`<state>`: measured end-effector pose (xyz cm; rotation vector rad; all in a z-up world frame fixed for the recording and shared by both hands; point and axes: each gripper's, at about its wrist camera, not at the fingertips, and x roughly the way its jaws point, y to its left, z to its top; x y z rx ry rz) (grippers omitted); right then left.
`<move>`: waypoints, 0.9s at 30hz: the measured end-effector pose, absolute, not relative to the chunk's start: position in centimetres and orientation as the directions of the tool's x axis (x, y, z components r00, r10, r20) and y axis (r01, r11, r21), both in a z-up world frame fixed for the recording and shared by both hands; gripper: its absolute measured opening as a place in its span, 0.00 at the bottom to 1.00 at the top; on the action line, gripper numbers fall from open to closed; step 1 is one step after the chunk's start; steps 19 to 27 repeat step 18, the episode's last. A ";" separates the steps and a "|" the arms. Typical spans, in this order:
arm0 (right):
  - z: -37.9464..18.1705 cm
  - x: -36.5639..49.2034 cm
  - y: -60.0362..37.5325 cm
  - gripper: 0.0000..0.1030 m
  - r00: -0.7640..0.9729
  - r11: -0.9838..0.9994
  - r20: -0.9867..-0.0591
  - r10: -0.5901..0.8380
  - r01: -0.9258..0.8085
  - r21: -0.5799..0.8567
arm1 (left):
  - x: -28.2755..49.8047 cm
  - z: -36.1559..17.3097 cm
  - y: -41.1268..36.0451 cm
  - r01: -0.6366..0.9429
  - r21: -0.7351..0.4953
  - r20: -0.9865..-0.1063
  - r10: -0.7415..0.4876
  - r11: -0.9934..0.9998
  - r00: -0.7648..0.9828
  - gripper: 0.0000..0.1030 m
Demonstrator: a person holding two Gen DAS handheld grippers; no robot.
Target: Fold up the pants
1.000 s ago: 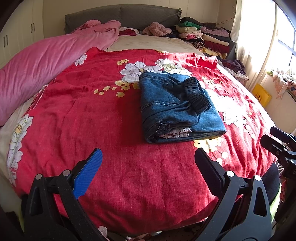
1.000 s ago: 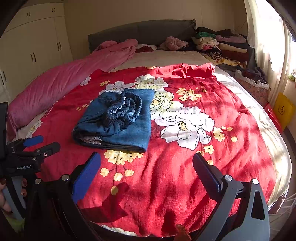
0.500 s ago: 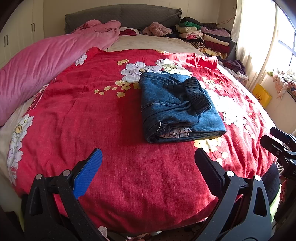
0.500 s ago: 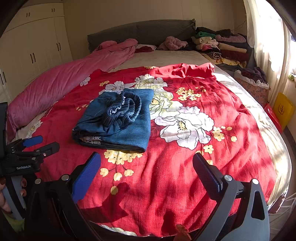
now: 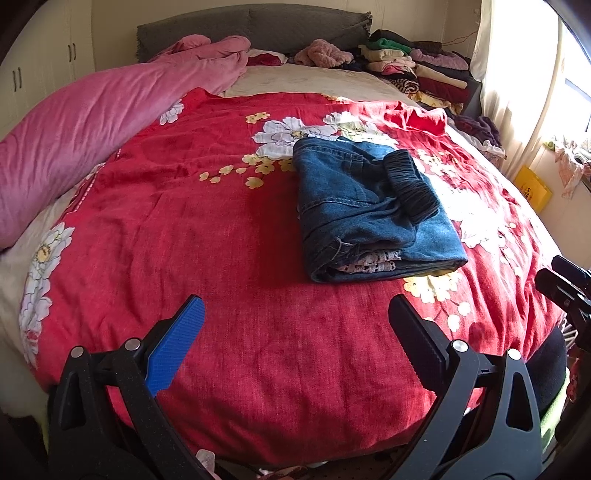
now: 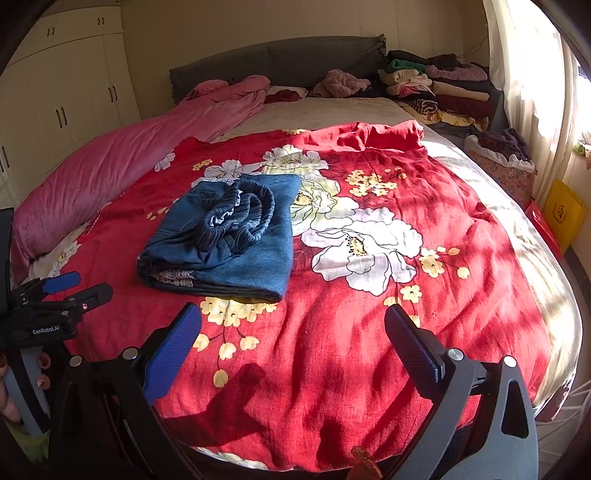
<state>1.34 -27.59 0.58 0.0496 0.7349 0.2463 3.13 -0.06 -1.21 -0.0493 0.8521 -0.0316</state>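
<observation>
Both cameras sit low at the foot of the bed [image 5: 258,369], facing the headboard [image 5: 255,22] at the top of each frame. Each looks out between its own spread fingers at the bottom. The left view puts the pants [image 5: 369,206] right of centre; the right view puts them [image 6: 229,236] left of centre. Both share the pants, the red cover [image 6: 369,332] and the clothes pile [image 6: 436,85] at upper right. The right gripper [image 5: 565,288] enters the left view's right edge; the left gripper [image 6: 55,295] enters the right view's left edge.
</observation>
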 end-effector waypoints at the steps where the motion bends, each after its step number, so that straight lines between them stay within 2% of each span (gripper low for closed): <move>1: 0.5 1.5 -28.0 0.96 0.714 0.972 -0.659 0.234 -0.196 0.133 | 3.4 -1.3 0.3 0.000 -0.056 -0.756 -0.042 0.998 0.653 0.91; 10: -0.7 6.3 -34.0 0.96 0.701 0.982 -0.695 0.161 -0.045 0.182 | 7.8 -1.4 7.3 -0.171 -0.035 -0.770 0.083 0.985 0.632 0.91; 14: -1.1 11.3 -39.3 0.96 0.707 0.991 -0.707 0.018 0.081 0.106 | 13.2 -2.1 13.4 -0.295 -0.027 -0.793 0.160 0.955 0.588 0.91; 18: -2.8 18.1 -47.0 0.96 0.657 0.962 -0.744 -0.122 0.262 0.074 | 19.7 -3.5 19.6 -0.428 0.031 -0.802 0.278 0.903 0.529 0.91; 27: -2.8 18.1 -47.0 0.96 0.657 0.962 -0.744 -0.122 0.262 0.074 | 19.7 -3.5 19.6 -0.428 0.031 -0.802 0.278 0.903 0.529 0.91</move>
